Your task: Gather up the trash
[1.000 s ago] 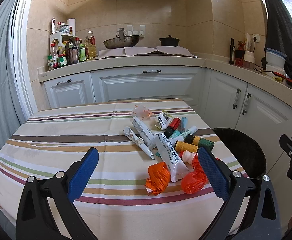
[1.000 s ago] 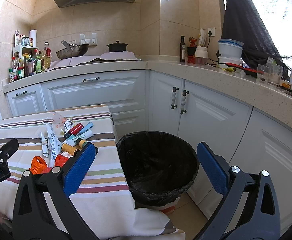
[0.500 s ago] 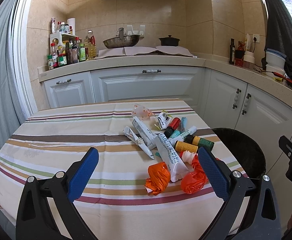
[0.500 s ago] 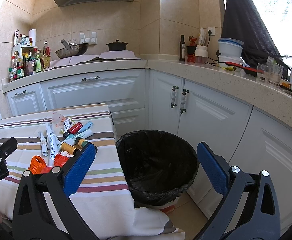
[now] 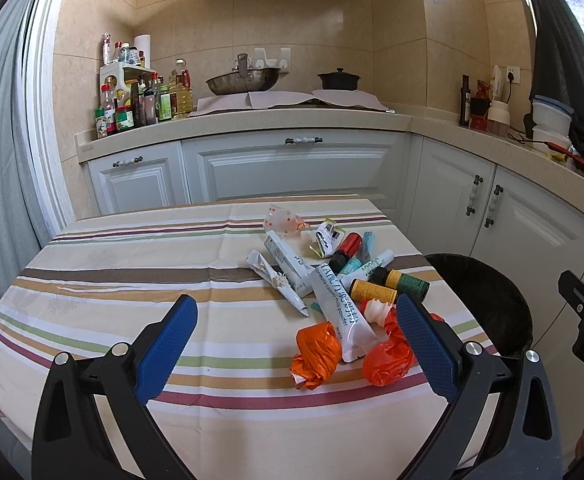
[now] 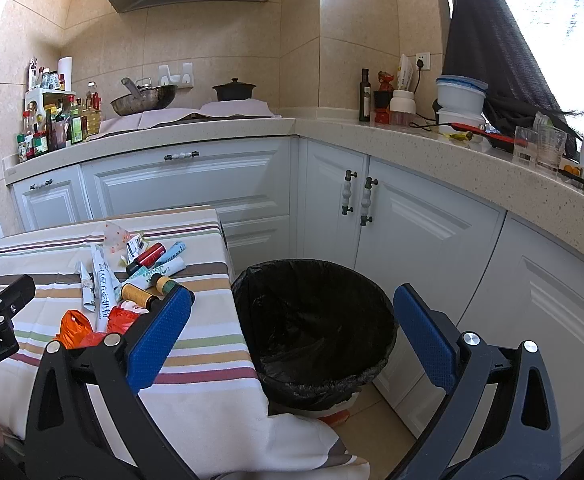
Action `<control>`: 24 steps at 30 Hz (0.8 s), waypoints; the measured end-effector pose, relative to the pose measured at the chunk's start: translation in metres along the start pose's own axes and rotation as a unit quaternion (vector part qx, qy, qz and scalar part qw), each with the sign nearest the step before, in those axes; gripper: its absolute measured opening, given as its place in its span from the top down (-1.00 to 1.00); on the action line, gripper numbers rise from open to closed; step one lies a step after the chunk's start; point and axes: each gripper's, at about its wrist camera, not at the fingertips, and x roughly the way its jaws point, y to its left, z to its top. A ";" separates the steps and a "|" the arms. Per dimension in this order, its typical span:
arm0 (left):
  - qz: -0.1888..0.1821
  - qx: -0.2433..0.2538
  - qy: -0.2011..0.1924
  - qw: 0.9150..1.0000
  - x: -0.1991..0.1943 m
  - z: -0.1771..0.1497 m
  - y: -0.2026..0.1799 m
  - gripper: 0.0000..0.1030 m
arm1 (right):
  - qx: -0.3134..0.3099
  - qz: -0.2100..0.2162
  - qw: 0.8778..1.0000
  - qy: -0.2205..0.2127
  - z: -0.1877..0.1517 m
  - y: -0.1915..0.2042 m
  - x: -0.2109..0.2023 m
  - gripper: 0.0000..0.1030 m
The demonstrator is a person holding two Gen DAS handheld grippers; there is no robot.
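A kitchen table under a striped tablecloth (image 5: 132,264) holds a loose heap of trash toward its right side, close to the edge nearest a black-lined trash bin (image 6: 316,320) that stands on the floor just right of the table. The left gripper (image 5: 296,344) hovers over the near edge of the table with its blue-padded fingers spread wide, holding nothing; the right gripper (image 6: 292,340) hangs above the bin, likewise spread and empty. Nearest in the heap lie two crumpled orange plastic bags (image 5: 318,354), probably feather-light and soft, easy to pinch anywhere on a bunched fold. Between them lies a long white tube (image 5: 342,316), one of about three flat white tubes or sachets; these look light and pliable, best taken across the middle. Two small bottles with yellow labels (image 5: 372,291) lie side by side and a red-capped one (image 5: 346,246) lies farther back; being round and stiff, they may roll or slip, so a grip across the body seems wise. A crumpled spotted wrapper (image 5: 282,220) lies farthest away. The smaller scraps overlap too much to count surely.
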 end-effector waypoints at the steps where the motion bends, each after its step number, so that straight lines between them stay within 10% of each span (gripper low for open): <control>1: 0.000 -0.001 0.000 1.000 0.000 0.000 0.000 -0.89 | 0.000 0.000 1.000 0.000 0.000 0.001 0.000 -0.92; 24: 0.024 -0.018 0.030 0.999 0.014 -0.013 0.024 -0.89 | -0.014 0.025 0.999 0.027 -0.005 0.018 0.013 -0.92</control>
